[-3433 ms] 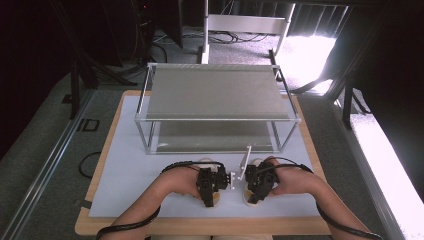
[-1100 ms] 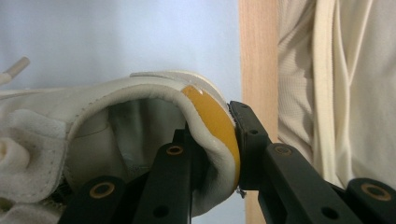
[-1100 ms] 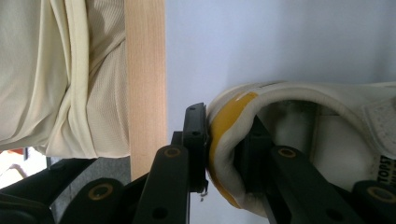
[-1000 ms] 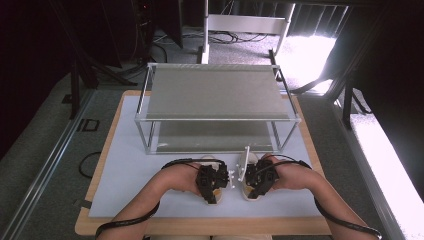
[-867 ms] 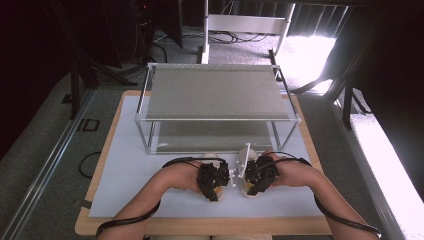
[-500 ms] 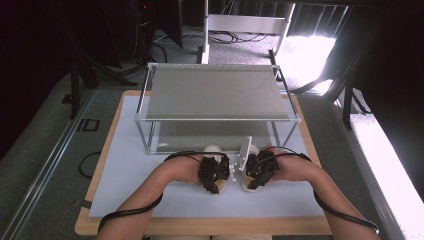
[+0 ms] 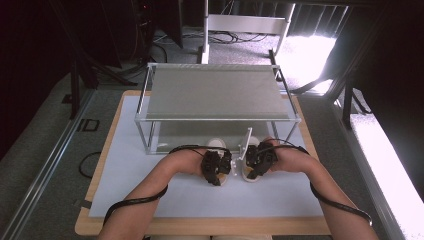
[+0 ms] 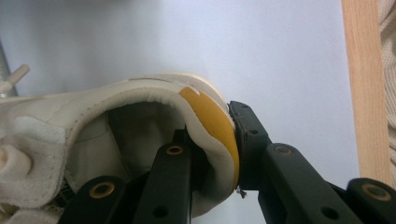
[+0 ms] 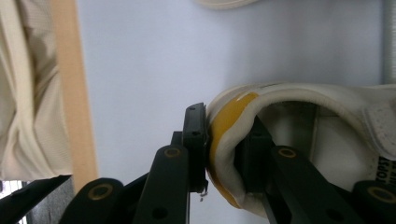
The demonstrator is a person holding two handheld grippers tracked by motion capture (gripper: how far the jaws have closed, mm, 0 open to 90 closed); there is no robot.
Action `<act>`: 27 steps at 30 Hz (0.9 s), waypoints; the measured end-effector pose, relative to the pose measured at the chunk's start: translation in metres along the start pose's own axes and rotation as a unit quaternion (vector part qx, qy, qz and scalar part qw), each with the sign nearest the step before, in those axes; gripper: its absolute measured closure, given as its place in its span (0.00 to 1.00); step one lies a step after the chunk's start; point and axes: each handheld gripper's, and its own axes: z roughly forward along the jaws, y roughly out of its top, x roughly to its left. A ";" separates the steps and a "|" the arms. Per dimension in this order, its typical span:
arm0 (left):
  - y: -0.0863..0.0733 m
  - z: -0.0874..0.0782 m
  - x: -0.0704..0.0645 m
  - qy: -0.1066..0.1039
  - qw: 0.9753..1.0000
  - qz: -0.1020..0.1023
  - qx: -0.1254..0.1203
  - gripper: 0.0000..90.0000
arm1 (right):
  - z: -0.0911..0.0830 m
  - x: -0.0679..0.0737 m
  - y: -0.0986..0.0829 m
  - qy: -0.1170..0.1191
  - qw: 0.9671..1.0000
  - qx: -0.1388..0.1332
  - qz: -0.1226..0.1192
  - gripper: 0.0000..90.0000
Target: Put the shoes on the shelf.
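Two cream shoes with yellow heel tabs lie on the white mat in front of the rack. My left gripper (image 7: 216, 166) (image 8: 212, 126) is shut on the heel of the left shoe (image 7: 216, 144) (image 8: 116, 116), one jaw inside the collar and one outside on the yellow tab. In the same way my right gripper (image 7: 257, 161) (image 9: 224, 128) is shut on the heel of the right shoe (image 7: 253, 142) (image 9: 327, 105). Both toes point away from the person and reach the front edge of the metal rack (image 7: 217, 92).
The rack has a grey top shelf and a lower level behind the shoes; its front legs (image 7: 143, 137) stand on the white mat (image 7: 150, 185). A thin pale strip (image 7: 245, 140) rises between the shoes. The wooden table edge (image 7: 200, 226) runs along the near side.
Both hands have pushed forward with the shoes, away from the person. The toes have moved from the open mat up to the rack's front edge.
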 end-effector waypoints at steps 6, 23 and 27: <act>0.006 -0.001 0.002 -0.001 1.000 0.014 -0.002 0.87 | 0.001 -0.021 0.009 -0.011 1.000 0.011 0.005 0.85; 0.012 0.006 0.029 0.017 0.999 0.046 -0.012 0.87 | 0.002 -0.048 0.021 -0.047 0.999 -0.001 0.020 0.83; 0.011 0.005 0.033 0.042 0.996 0.072 -0.025 0.83 | 0.001 -0.050 0.016 -0.065 0.997 -0.023 0.024 0.75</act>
